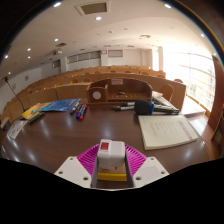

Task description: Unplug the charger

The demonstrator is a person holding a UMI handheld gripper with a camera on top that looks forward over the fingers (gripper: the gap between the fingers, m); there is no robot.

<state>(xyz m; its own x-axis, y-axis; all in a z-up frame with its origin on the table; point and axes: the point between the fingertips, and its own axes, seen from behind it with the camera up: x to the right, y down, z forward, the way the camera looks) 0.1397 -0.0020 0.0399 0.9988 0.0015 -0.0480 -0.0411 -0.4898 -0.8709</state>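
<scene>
A white charger block (pixel 111 155) with a small red mark on top sits between my fingers, above a yellow part at its base. My gripper (pixel 111 165) is shut on the charger, with the magenta pads (pixel 91 157) pressing its two sides. The charger is held up over the dark wooden table (pixel 95 130). No socket or cable shows near it.
On the table beyond the fingers lie a white open notebook (pixel 168 130) to the right, blue papers (pixel 60 104) and pens to the left, and a wooden box with a round hole (pixel 100 93). Rows of wooden lecture benches (pixel 100 76) fill the room behind.
</scene>
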